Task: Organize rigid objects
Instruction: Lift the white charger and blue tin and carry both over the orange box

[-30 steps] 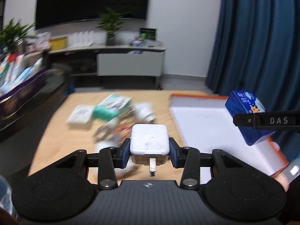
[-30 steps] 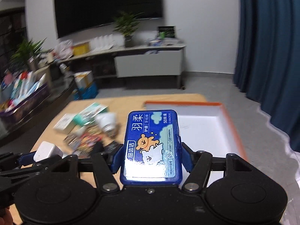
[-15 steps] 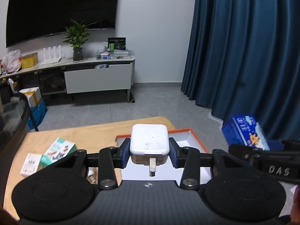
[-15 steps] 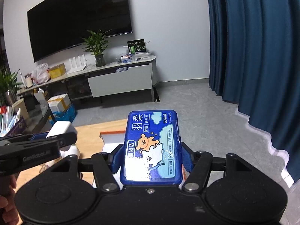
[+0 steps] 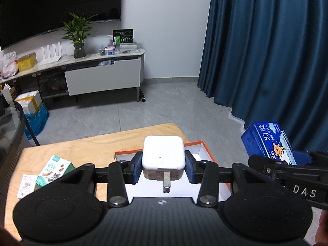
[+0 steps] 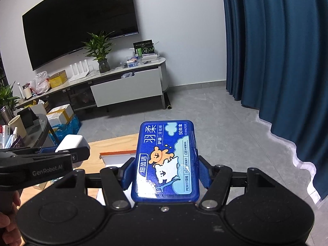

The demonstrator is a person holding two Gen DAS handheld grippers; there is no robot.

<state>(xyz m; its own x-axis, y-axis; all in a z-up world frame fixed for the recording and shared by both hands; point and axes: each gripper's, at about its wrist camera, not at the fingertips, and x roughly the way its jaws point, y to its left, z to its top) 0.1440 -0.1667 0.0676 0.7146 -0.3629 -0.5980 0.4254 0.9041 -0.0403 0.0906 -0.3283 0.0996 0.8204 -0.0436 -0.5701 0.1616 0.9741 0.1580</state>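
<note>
Currently: left gripper (image 5: 163, 167) pinching white charger (image 5: 163, 155), prong toward camera, held above orange-rimmed tray (image 5: 207, 150) at tabletop (image 5: 82, 149) right edge. Right gripper (image 6: 165, 170) clamped on blue floss box (image 6: 167, 160), also airborne, near tray. Judgement: lower each inside rim, keep items apart, level before release, set charger flat so prong doesn't tip it.

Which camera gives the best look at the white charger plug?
The left wrist view: the white charger plug sits centred between the left gripper pads, prong visible. The right wrist view catches only its corner at the left edge.
</note>
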